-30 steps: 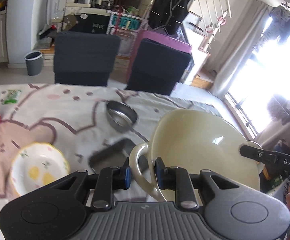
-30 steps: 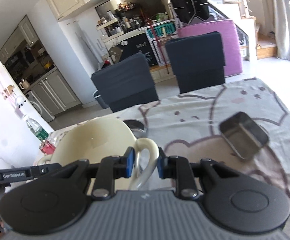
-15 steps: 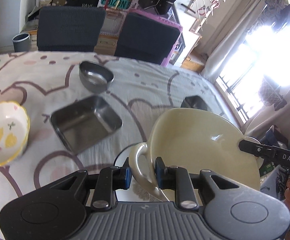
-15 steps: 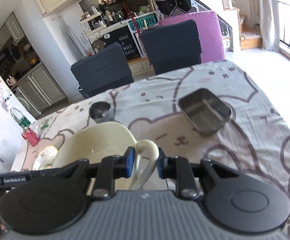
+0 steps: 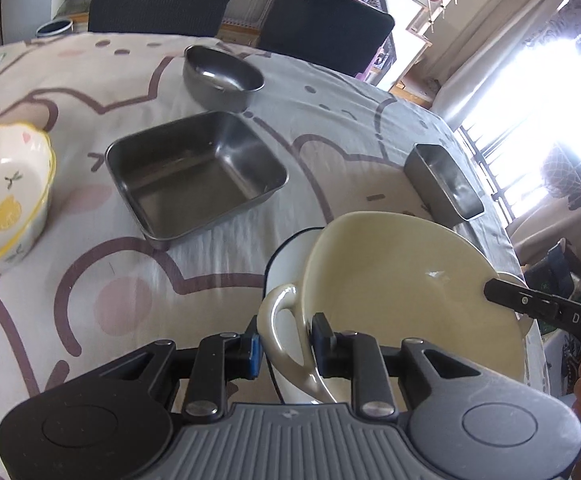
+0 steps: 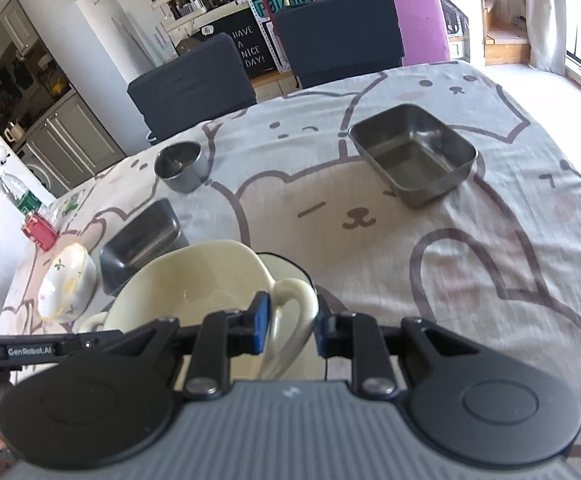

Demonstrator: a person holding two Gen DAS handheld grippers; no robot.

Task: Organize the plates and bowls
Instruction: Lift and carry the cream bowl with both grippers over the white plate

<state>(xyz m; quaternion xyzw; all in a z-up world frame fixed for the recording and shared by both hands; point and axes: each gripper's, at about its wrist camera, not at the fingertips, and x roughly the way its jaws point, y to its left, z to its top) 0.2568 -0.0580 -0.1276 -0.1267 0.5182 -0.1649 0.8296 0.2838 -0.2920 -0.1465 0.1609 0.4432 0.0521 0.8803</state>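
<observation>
Showing pale, glossy cream inside and out: two-handled bowl (image 5: pixel 402 288), hanging tilted just above a white plate (image 5: pixel 290 256) on the cartoon-bear tablecloth (image 6: pixel 450 264). Clamping one loop handle each, left gripper (image 5: pixel 284 350) and right gripper (image 6: pixel 290 326), bowl spanning between them.

My right claw (image 6: pixel 288 326) grips one looped handle of a cream two-handled bowl (image 6: pixel 194 280), pads pressed on either side of the loop. Beneath the bowl shows the rim of a white plate (image 6: pixel 290 264). On the bear-print tabletop (image 6: pixel 470 280), a deep steel rectangular tray (image 6: pixel 412 160) sits at two o'clock, a round steel bowl (image 6: pixel 180 166) at eleven, a dark rectangular tray (image 6: pixel 140 244) at ten, and just beside it a white lemon-patterned bowl (image 6: pixel 66 284) at nine.
</observation>
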